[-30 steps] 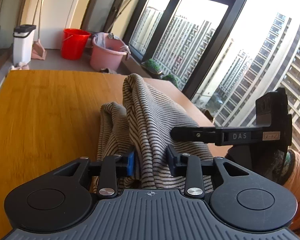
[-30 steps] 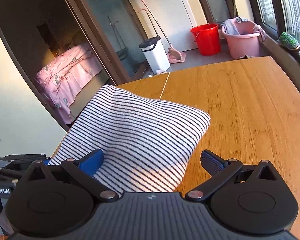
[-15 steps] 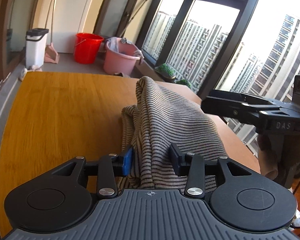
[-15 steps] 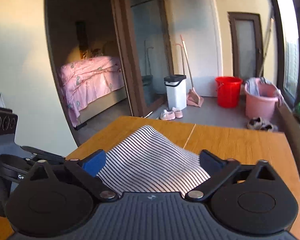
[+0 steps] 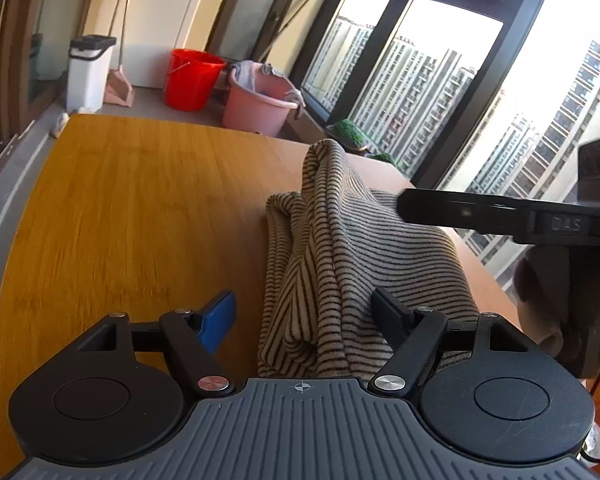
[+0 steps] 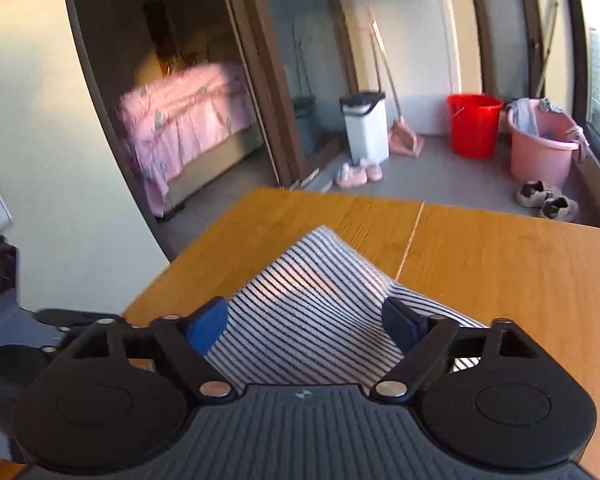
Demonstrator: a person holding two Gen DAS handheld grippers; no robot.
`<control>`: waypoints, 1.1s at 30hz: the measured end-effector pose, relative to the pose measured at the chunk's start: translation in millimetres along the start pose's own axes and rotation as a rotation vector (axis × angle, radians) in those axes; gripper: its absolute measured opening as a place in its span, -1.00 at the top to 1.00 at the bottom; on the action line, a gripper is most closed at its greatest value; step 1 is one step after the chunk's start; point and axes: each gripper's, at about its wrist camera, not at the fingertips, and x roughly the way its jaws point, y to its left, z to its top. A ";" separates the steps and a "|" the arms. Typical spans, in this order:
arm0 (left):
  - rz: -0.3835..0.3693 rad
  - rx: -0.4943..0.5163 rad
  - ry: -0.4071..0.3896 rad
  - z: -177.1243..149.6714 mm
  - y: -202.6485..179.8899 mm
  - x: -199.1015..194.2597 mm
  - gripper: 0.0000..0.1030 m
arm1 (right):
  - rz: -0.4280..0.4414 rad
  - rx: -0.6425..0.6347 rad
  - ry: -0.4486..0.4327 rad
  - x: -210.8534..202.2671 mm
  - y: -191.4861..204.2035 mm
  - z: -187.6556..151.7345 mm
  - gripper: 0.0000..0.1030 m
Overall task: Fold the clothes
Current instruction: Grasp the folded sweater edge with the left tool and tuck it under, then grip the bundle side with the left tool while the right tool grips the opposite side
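The striped garment [image 5: 352, 264] is a soft knit with thin dark lines on a pale ground — greyish-beige in the left wrist view, white with navy stripes [image 6: 316, 320] in the right wrist view. It lies bunched and partly folded on the wooden table [image 5: 140, 208], toward the window side, its layers stacked in long lengthwise creases with a rounded, doubled edge at the near end. One part rises in a peaked ridge above the rest — the far tip stands up off the tabletop rather than lying flat.
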 end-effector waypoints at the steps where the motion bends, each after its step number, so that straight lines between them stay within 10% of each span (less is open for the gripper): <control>1: -0.004 -0.002 0.003 -0.5 0.0 0.4 -0.56 | -0.013 0.037 -0.015 -11.0 -8.0 -6.5 -0.84; 7: -0.034 -0.010 0.027 -5.4 -3.5 1.5 -0.48 | -0.045 0.263 0.019 -33.4 -56.6 -47.7 -0.84; 16: -0.122 0.004 0.086 -22.3 -24.1 -3.8 -0.36 | -0.025 0.179 0.031 -15.5 -53.9 -37.6 -0.73; 33: -0.024 -0.028 0.045 0.9 -22.0 -1.9 -0.59 | -0.201 -0.355 0.027 -3.5 41.9 -38.5 -0.75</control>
